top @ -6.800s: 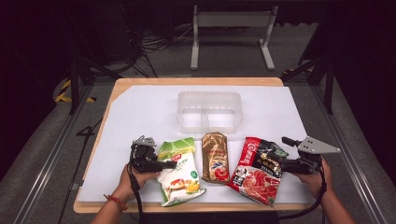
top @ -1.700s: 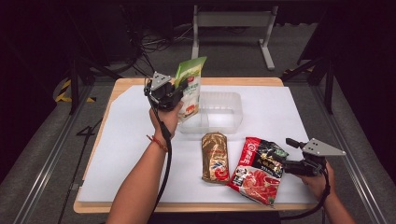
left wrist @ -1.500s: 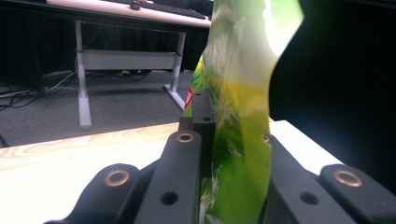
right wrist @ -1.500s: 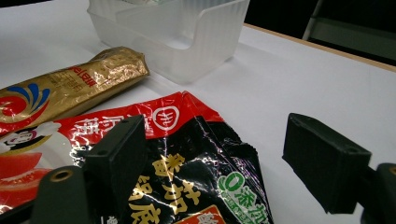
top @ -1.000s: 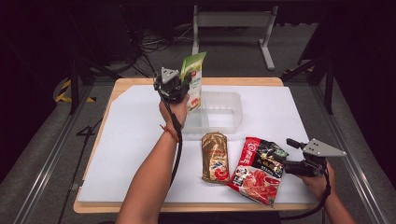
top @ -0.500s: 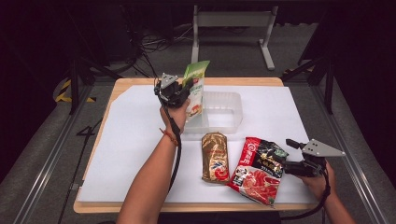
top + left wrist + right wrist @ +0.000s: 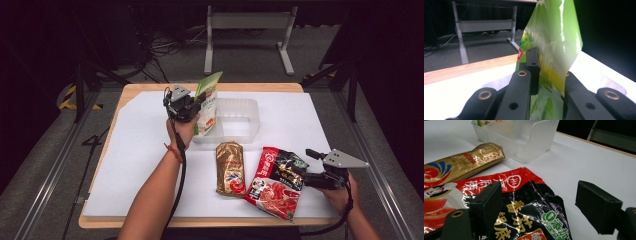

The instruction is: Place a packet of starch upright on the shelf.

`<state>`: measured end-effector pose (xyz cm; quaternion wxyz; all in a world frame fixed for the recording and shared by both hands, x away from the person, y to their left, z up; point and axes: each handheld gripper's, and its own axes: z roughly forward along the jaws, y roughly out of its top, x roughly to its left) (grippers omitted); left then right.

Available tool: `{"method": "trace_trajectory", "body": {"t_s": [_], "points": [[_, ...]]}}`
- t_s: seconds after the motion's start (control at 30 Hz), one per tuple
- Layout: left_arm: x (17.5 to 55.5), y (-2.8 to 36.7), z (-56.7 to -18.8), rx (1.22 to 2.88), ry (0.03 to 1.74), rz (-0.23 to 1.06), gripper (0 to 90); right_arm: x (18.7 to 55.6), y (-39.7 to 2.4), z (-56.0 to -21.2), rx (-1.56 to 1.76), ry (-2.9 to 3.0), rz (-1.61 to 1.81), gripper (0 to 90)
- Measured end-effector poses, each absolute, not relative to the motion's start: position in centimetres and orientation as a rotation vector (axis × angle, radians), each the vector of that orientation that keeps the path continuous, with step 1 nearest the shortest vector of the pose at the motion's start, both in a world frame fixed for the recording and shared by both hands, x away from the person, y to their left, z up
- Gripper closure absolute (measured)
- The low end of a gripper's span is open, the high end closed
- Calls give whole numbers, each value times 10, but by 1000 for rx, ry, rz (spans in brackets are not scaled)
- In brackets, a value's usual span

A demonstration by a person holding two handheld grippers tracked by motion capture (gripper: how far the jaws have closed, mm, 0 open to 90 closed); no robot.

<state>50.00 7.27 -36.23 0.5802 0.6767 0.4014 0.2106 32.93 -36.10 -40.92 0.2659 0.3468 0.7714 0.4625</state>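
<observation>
Up at about eleven o'clock on the worktop (image 7: pixel 140 150), the person's left arm reaches far forward from the bottom edge, forearm stretched out and wrist raised, so that the left gripper (image 7: pixel 196 106) hangs over the left end of the clear plastic tub (image 7: pixel 240 122). Its jaws are clamped on a green snack bag (image 7: pixel 207 102), which stands nearly upright with its lower end inside the tub's left side and its top leaning toward one o'clock. The left gripper view looks straight along those jaws: the green snack bag (image 7: pixel 554 47) is pinched tight between the two black pads, its glossy film creased where they press, a detail too small to make out from above. Down at four o'clock the right hand (image 7: pixel 340 192) rests low at the near edge, holding the right gripper (image 7: pixel 312 175) level and pointing toward nine o'clock, just beside the red and black packet (image 7: pixel 275 182). The right gripper view shows its jaws standing wide apart over the corner of the red and black packet (image 7: pixel 524 202), gripping nothing, and shows the gold packet (image 7: pixel 461 165) lying flat with its end close to the tub's ribbed wall (image 7: pixel 534 141). From above, the gold packet (image 7: pixel 230 167) lies lengthwise at six o'clock of the tub.
</observation>
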Motion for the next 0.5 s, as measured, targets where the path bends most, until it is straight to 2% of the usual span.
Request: {"method": "trace_trajectory", "body": {"t_s": [0.5], "points": [[489, 88, -371, 1614, 914, 502, 867, 330, -359, -410, 933, 2090, 1242, 220]]}}
